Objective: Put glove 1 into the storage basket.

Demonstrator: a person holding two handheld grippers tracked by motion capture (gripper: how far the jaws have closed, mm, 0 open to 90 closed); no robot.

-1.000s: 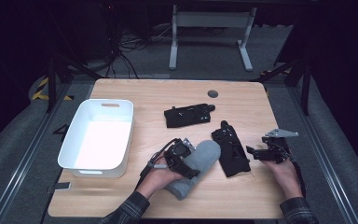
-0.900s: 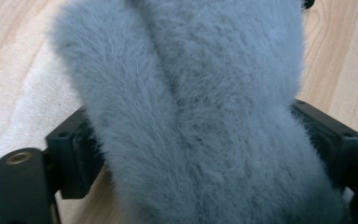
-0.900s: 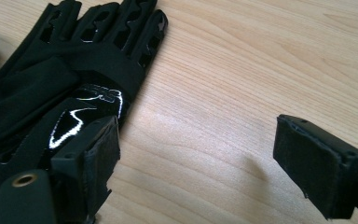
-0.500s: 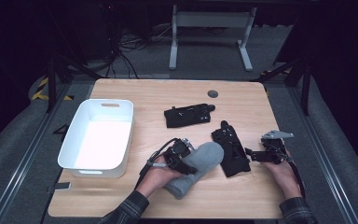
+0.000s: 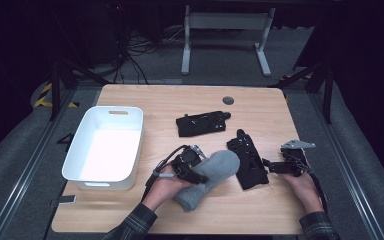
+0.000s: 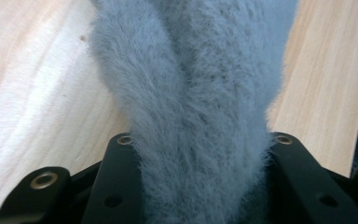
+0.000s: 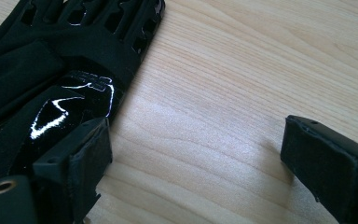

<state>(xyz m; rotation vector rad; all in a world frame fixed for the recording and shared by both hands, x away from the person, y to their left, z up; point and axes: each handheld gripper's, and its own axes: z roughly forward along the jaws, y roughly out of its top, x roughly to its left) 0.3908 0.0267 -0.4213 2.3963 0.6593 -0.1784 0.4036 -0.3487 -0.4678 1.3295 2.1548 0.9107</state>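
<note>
The wooden table (image 5: 260, 210) carries a white bin (image 5: 80, 170) at the left, empty as far as can be seen. A fluffy grey sock (image 5: 220, 167) lies near the front centre. Two black gloves rest further right: the far glove (image 5: 202, 123) and the near glove (image 5: 247, 160) (glossy logo, seen close in the right gripper view). The left gripper (image 5: 200, 172) has just been closing its jaws, and they now pinch the sock. The right gripper (image 7: 193, 163) stands wide apart, just been opening, one jaw over the near glove's edge, nothing held. Risk, in my judgement: soft pile compresses, so the sock could slip out during a lift toward the bin.
</note>
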